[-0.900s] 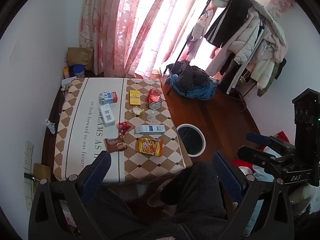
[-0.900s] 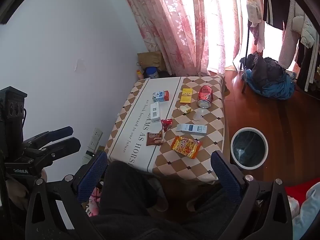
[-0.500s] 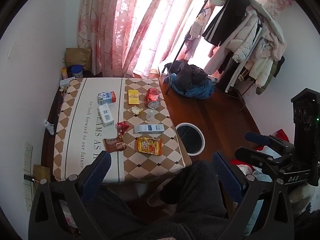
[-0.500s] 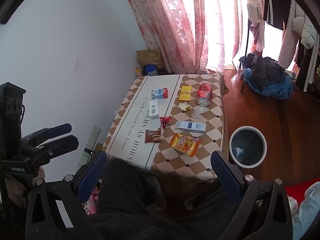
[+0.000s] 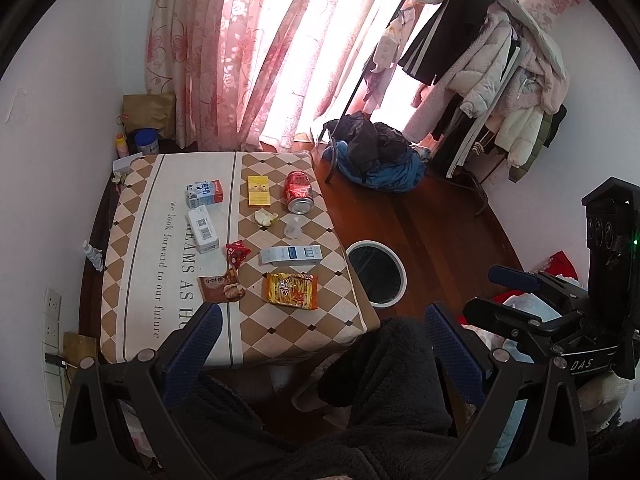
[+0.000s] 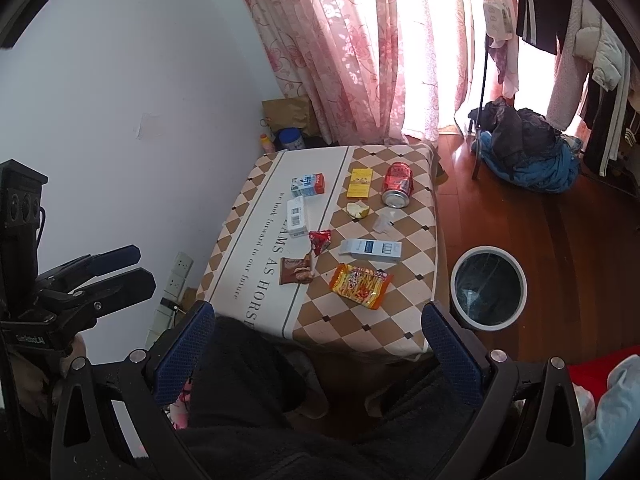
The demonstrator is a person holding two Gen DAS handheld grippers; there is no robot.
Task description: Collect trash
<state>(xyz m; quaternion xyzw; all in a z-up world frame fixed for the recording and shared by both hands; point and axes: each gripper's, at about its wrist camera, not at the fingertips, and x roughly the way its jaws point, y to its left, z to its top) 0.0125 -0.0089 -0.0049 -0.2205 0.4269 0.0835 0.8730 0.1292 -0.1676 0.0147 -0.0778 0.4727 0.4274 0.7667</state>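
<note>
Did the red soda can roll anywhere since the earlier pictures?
No. The red can lies on its side beside the yellow box, near the table's far corner, same as before. Only the camera view shifted slightly.

"we look forward to our future" on tablecloth (image 5: 160,264); "DAS" on right hand-held gripper (image 5: 516,296).

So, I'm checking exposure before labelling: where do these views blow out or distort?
Left wrist view: sunlit pink floral curtain blows out white; fisheye bows the checkered tablecloth. Right wrist view: same curtain glare, but the red soda can stays sharp.
</note>
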